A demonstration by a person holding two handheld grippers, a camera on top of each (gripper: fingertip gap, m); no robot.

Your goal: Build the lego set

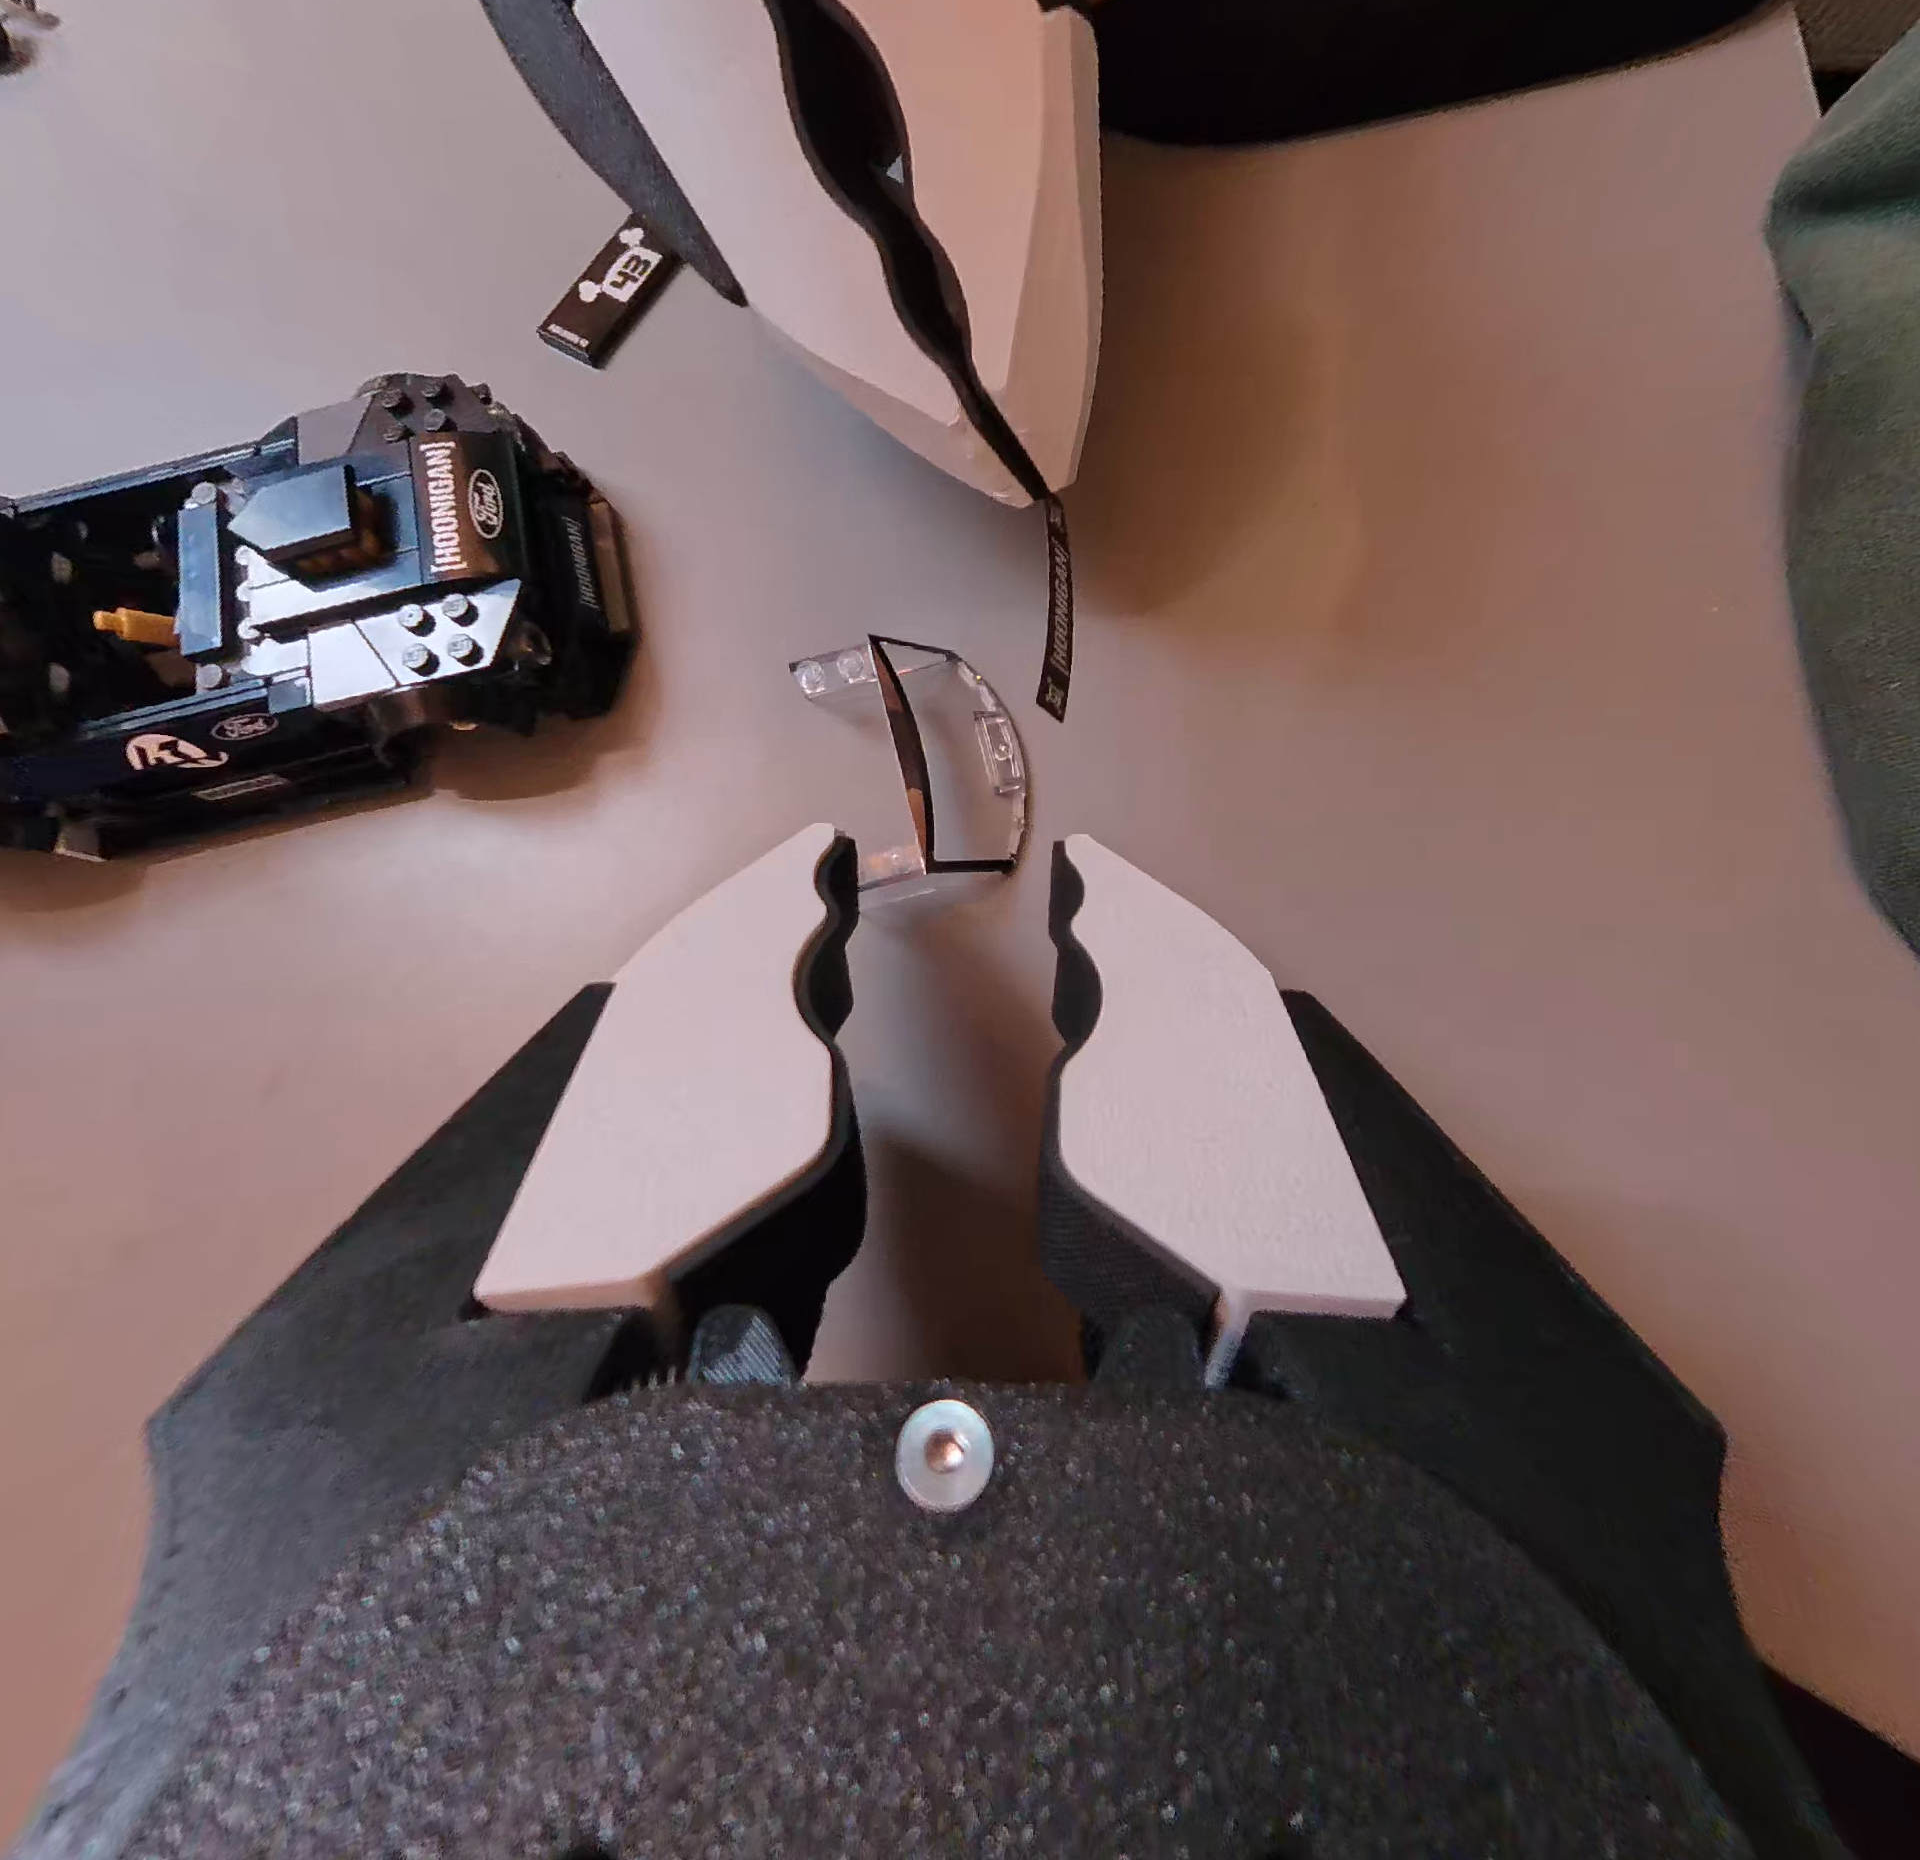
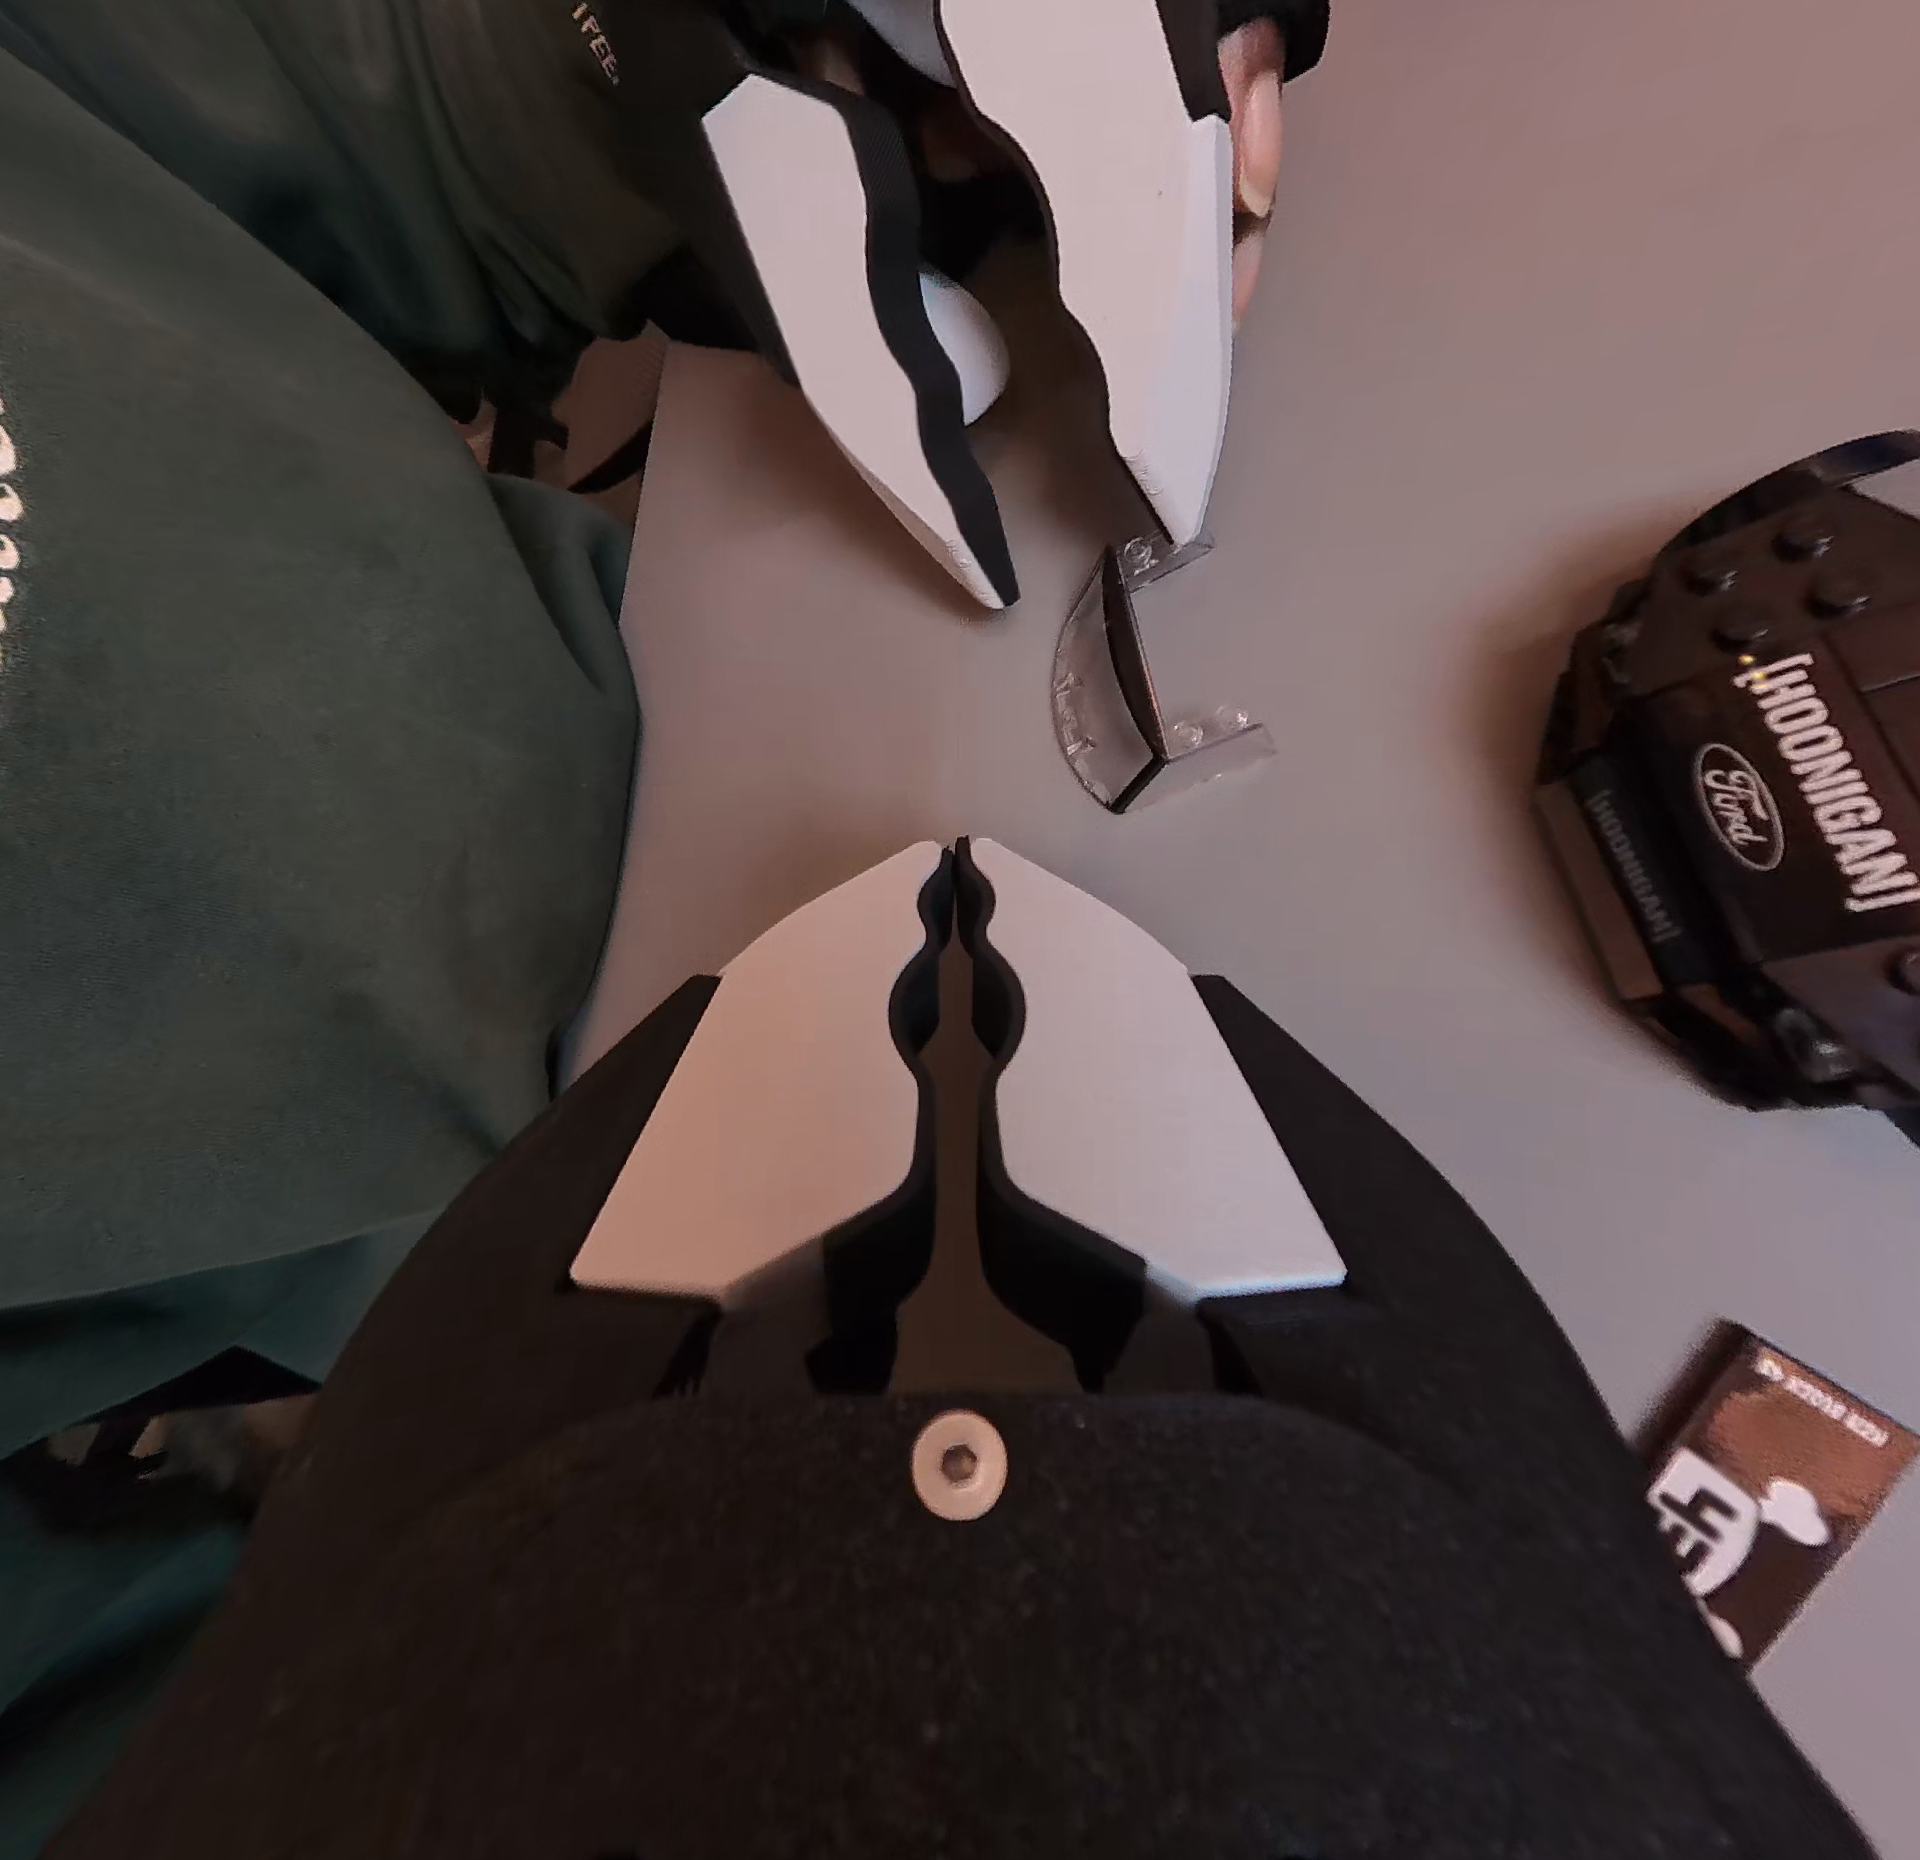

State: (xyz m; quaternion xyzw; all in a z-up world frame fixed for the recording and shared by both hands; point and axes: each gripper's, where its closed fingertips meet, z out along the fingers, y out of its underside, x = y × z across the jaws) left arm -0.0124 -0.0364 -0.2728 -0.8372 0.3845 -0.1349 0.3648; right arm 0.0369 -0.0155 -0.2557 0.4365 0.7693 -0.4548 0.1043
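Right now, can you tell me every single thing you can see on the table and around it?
table: one, grey, under everything
lego car: one, black, part-built, on the table, left in the left wrist view
windscreen piece: one, clear with black edging, on the table just ahead of the left gripper
flat tile: one, black with white print, on the table beyond the car
strip: one, thin, black, hanging from the right gripper's tips
sweatshirt: one, dark green, at the table edge
left gripper: one, white and black, open
right gripper: one, white and black, shut on the strip
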